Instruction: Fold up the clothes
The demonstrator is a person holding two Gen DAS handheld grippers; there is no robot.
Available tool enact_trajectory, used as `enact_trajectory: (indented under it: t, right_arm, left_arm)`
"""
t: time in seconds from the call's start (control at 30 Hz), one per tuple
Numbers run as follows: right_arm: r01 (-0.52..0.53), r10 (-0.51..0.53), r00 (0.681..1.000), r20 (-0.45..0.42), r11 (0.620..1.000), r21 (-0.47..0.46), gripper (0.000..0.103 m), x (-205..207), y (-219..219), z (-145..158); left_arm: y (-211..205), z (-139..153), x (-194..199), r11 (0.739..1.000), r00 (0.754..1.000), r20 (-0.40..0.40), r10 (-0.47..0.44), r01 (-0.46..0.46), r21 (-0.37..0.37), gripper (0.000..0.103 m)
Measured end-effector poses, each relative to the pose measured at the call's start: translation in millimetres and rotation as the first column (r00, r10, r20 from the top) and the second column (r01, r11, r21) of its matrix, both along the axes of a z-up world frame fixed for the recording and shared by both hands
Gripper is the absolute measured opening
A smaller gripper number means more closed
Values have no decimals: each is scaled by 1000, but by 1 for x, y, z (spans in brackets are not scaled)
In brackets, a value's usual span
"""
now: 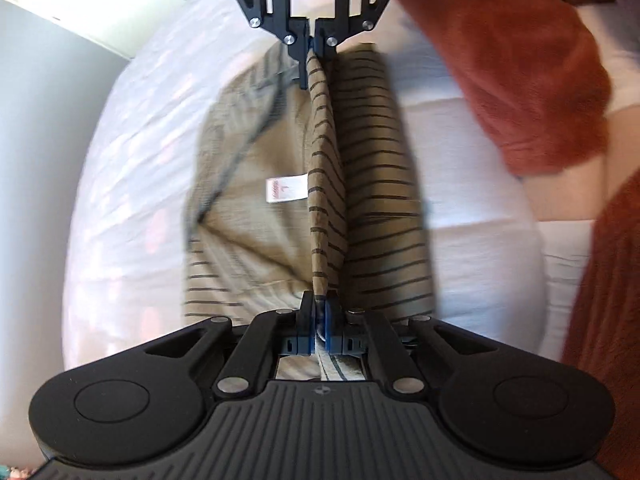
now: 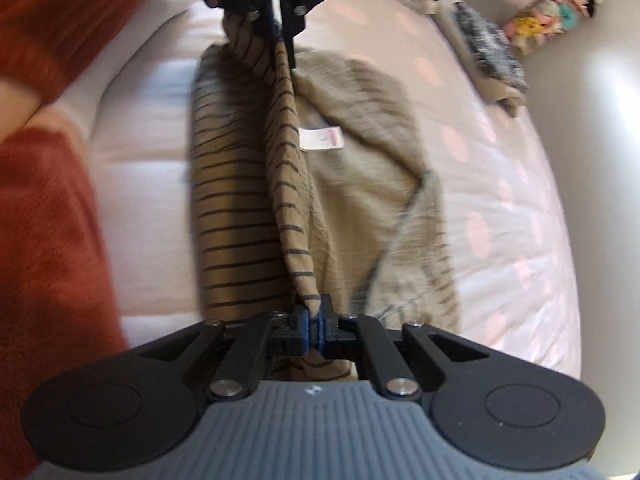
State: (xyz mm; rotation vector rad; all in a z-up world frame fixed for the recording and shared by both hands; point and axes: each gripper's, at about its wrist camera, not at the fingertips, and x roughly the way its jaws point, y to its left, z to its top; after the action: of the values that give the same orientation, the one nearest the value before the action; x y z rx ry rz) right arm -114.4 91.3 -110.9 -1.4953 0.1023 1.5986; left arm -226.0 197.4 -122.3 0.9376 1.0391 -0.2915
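A tan garment with thin dark stripes [image 1: 372,184] lies on the bed with its inside and a white neck label [image 1: 286,188] showing. One striped edge is lifted into a taut ridge between both grippers. In the left wrist view my left gripper [image 1: 320,312] is shut on the near end of that ridge. The right gripper [image 1: 313,46] is shut on the far end. The right wrist view shows the same from the other side: right gripper [image 2: 314,320] shut on the garment [image 2: 232,200], left gripper [image 2: 280,28] clamped on the far end, label [image 2: 322,138] beside the ridge.
The bed cover [image 2: 500,200] is white with pale pink spots. A person's rust-coloured sleeves [image 1: 520,60] [image 2: 48,240] flank the garment. A folded dark patterned cloth [image 2: 488,48] and small stuffed toys [image 2: 552,20] sit at the bed's far edge.
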Motion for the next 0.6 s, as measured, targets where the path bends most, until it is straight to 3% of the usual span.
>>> enact_trajectory:
  t: [0.2, 0.3, 0.37, 0.4, 0.43, 0.47, 0.5, 0.53, 0.6]
  right_arm:
    - [3, -5, 1000, -26, 998, -60, 6, -4, -4, -21]
    - [13, -15, 999, -46, 999, -52, 7, -1, -4, -18]
    - [16, -18, 999, -50, 999, -40, 12, -1, -6, -14]
    - [21, -22, 998, -59, 999, -30, 19, -2, -7, -9]
    - [31, -32, 997, -73, 999, -14, 30, -1, -10, -3]
    - [41, -41, 995, -86, 999, 2, 34, -1, -13, 3]
    - [53, -50, 994, -101, 998, 22, 38, 0, -16, 10]
    - [71, -66, 990, -121, 997, 36, 39, 0, -20, 18]
    - [130, -117, 977, -176, 989, 66, 39, 3, -27, 32]
  left_arm:
    - [-10, -25, -1, 1000, 998, -59, -4, 3, -19, 4]
    - [-9, -32, 3, 999, 997, -76, 24, -27, -39, 15]
    - [-7, -28, 2, 997, 997, -68, 36, -41, -62, 20]
    - [-6, -24, 0, 996, 997, -61, 42, -46, -74, 23]
    - [-5, -20, -2, 995, 997, -54, 48, -52, -87, 29]
    - [-4, -15, -4, 993, 998, -45, 53, -58, -100, 34]
    - [-2, -8, -7, 992, 998, -27, 61, -63, -113, 46]
    - [-1, 0, -11, 989, 997, -3, 72, -72, -127, 51]
    - [1, 15, -17, 984, 994, 45, 99, -91, -155, 51]
